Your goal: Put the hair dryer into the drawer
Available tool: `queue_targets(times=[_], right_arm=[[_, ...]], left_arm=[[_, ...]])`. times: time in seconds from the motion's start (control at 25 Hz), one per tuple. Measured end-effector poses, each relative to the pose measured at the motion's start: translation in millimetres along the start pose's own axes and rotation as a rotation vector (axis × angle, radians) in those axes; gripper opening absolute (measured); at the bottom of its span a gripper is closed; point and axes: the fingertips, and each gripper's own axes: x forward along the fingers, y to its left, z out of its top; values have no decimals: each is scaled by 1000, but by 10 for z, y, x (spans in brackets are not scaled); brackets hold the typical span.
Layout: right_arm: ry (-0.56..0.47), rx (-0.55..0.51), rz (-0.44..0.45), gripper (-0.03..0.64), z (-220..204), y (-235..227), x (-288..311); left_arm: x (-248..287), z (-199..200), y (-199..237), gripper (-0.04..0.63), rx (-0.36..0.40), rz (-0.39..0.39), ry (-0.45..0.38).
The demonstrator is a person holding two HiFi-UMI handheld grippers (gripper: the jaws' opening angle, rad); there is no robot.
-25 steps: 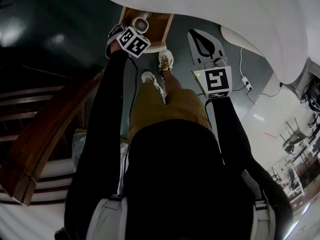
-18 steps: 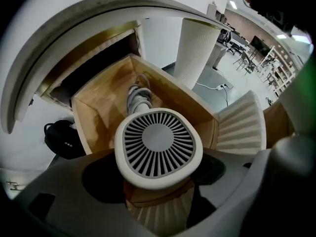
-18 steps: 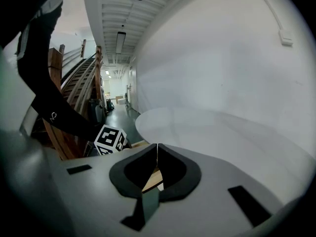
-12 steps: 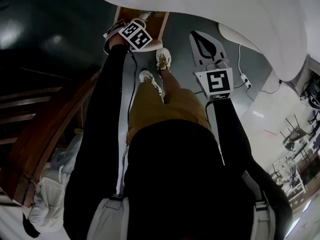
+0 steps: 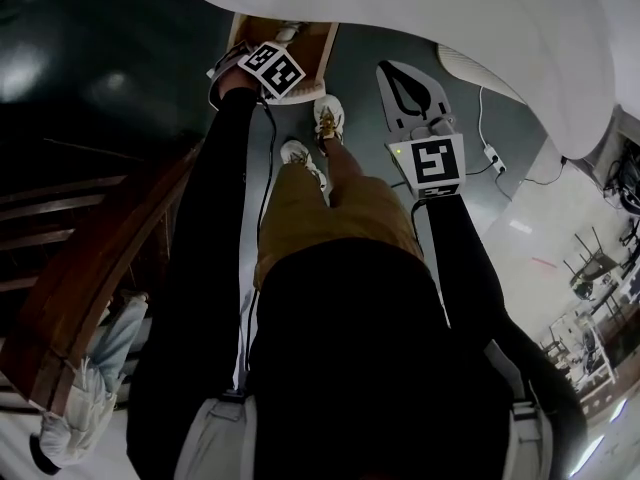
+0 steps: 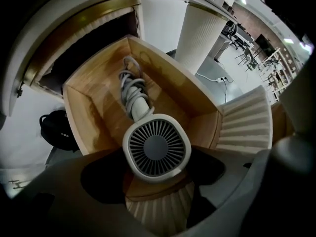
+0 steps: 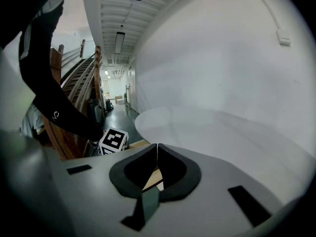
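The hair dryer (image 6: 157, 148) is over the open drawer (image 6: 94, 100). Its square white grille faces the camera. Its handle and the bundled cord (image 6: 132, 85) point down toward the drawer's far corner, though whether the cord touches the wood cannot be told. The left gripper (image 6: 156, 169) has it: the jaws stand wide apart, with a dark pad on each side of the dryer's body.

Bare wood shows on both sides of the cord, with more room to the left than to the right, and the drawer's four walls stand clear of the dryer. The drawer is pulled well out from a dark opening under the white counter (image 5: 450, 28), whose rim curves over it.

In the head view the right gripper (image 5: 408, 93) is held off to the side of the drawer, above the dark floor. Its jaws are together, their tips meeting with nothing between them. The person's shoes (image 5: 330, 118) stand just beside the drawer's edge. A black bag (image 6: 57, 130) lies on the floor to the drawer's left, and a ribbed white column (image 6: 202, 38) rises beyond its far right corner.
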Motion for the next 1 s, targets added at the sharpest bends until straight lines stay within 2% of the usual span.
queue_targets(times=[0.56,0.8,1.0], right_arm=[[-21,-22,0,29,160,12,-9],[-38,-37,10,29,261,56,-18],[-60,-41,11,29,373,60,-7]], left_arm=[[-13,47,-41,382,19,1,-41],[-91,18,-22,382,1,18,-50],[-213,23,-66,382,-22,-3,-71]])
